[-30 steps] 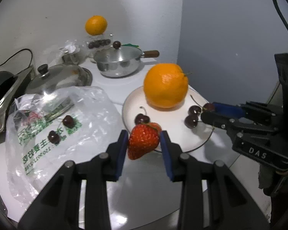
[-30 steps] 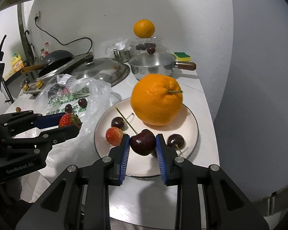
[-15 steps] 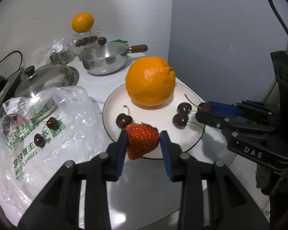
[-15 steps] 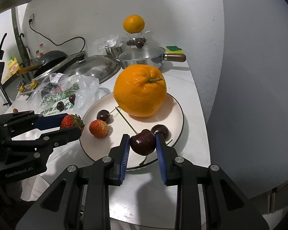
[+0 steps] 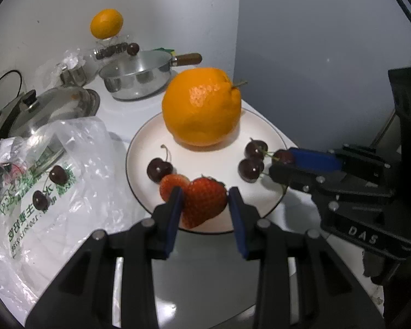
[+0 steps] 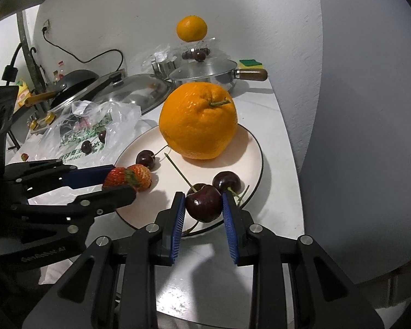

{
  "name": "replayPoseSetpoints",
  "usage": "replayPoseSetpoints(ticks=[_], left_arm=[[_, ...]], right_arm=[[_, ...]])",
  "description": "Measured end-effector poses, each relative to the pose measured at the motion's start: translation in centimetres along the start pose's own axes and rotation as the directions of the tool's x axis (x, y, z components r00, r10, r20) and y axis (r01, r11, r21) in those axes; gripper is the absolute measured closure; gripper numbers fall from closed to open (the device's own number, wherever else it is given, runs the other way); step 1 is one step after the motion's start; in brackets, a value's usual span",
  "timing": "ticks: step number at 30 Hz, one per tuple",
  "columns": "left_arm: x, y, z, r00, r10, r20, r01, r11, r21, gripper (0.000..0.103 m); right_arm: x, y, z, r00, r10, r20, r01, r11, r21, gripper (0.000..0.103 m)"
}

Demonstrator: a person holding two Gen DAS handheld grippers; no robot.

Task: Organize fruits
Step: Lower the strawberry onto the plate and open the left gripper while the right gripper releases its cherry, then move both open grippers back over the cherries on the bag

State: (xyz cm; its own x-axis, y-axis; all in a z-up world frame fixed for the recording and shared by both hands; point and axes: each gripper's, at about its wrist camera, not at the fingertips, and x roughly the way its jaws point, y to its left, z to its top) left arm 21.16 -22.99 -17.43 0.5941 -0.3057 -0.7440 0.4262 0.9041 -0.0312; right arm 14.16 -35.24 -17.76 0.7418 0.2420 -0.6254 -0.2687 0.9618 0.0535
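Note:
A white plate [image 5: 263,137] [image 6: 249,148] holds a large orange [image 5: 201,107] [image 6: 198,119], several dark cherries and a strawberry [image 5: 170,183] [image 6: 142,174]. My left gripper [image 5: 204,203] [image 6: 117,182] is shut on a second strawberry [image 5: 204,201] [image 6: 115,176] just above the plate's near rim, beside the resting one. My right gripper [image 6: 202,204] [image 5: 280,163] is shut on a dark cherry [image 6: 204,203] [image 5: 285,156] with a long stem, over the plate's near right edge, next to two cherries [image 5: 250,168] lying there.
A clear plastic bag [image 5: 41,181] [image 6: 96,128] with two cherries on it lies left of the plate. Behind stand a steel pan with wooden handle [image 5: 139,75] [image 6: 205,75], a pot lid [image 5: 49,107], a small orange [image 5: 106,27] on a clear container, and a wall corner.
Both grippers moved forward and down toward the plate. The held strawberry now hangs over the plate's near rim beside the resting strawberry; the held cherry sits lower by the two cherries.

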Motion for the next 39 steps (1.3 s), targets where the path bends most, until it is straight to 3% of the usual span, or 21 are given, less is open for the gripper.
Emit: replayPoseSetpoints(ticks=[18, 24, 26, 35, 39], left_arm=[[-0.5, 1.2, -0.3, 1.000, -0.016, -0.001, 0.016, 0.999, -0.033, 0.066], [-1.3, 2.0, -0.5, 1.000, -0.004, 0.012, 0.004, 0.999, -0.047, 0.063], [-1.5, 2.4, -0.6, 1.000, 0.000, 0.016, 0.001, 0.998, -0.057, 0.051], [-2.5, 3.7, -1.0, 1.000, -0.002, 0.031, 0.004, 0.996, -0.085, 0.050], [-3.0, 4.3, -1.3, 0.999, 0.000, 0.039, 0.004, 0.996, -0.094, 0.050]], right_arm=[[1.1, 1.9, -0.4, 0.999, 0.030, -0.033, -0.030, 0.999, -0.020, 0.073], [1.6, 2.6, -0.5, 0.998, 0.029, -0.050, -0.030, 0.999, -0.028, 0.073], [1.7, 2.8, -0.4, 0.998, 0.028, -0.055, -0.030, 0.999, -0.030, 0.073], [1.9, 3.5, 0.0, 0.998, -0.004, -0.063, 0.002, 1.000, -0.031, 0.073], [1.8, 3.5, 0.1, 0.998, -0.023, -0.064, 0.021, 0.999, -0.025, 0.065]])
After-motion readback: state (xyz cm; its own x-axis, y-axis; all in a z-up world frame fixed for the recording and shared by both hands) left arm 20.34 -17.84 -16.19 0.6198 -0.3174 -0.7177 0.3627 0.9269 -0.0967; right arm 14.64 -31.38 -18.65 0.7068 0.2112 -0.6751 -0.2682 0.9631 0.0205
